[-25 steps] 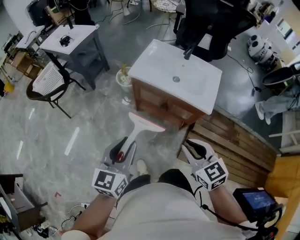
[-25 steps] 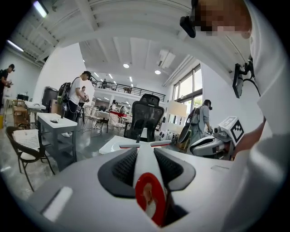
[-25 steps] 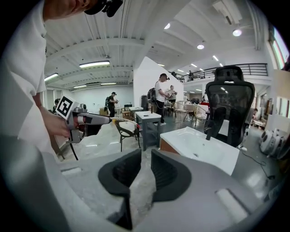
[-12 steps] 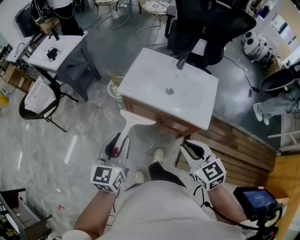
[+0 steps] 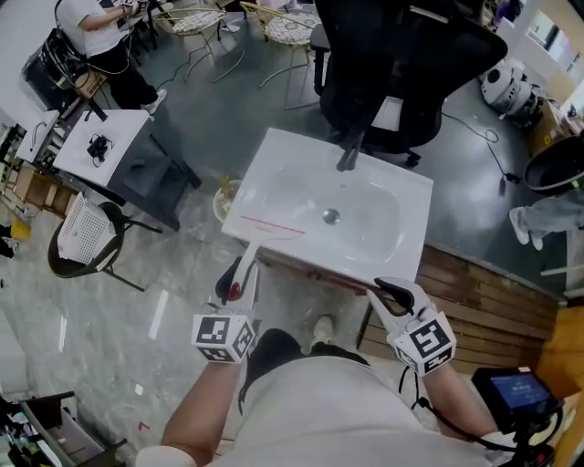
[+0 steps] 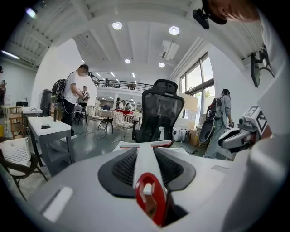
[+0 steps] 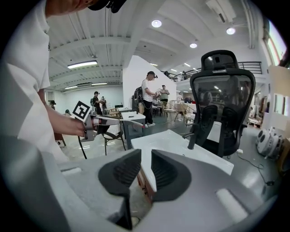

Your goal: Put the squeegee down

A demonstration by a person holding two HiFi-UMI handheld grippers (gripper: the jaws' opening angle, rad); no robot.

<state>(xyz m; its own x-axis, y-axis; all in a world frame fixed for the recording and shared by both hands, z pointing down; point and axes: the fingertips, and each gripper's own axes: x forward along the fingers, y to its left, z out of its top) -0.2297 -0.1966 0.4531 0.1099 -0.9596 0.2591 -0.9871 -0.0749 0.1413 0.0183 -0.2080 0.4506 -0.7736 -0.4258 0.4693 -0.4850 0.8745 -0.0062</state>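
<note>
The squeegee (image 5: 258,239) is white with a red-edged blade and a red hanging loop. My left gripper (image 5: 239,281) is shut on its handle. The blade reaches over the front left part of the white sink top (image 5: 274,178). In the left gripper view the handle (image 6: 146,159) runs between the black pads, with the red loop (image 6: 152,199) nearest the camera. My right gripper (image 5: 394,294) hovers by the sink's front right corner, its jaws a little apart with nothing between them. The right gripper view shows that gap (image 7: 146,170) and the sink (image 7: 181,149) beyond.
A dark faucet (image 5: 349,150) stands at the sink's back edge, with a black office chair (image 5: 401,64) behind it. A grey table (image 5: 100,146) and a wire chair (image 5: 82,237) are at left. Wooden planks (image 5: 493,292) lie at right. A person (image 5: 100,27) stands far left.
Both grippers have moved forward to the sink. The squeegee blade, earlier short of the cabinet front, now hangs over the sink top. The left grip on the handle is unchanged.
</note>
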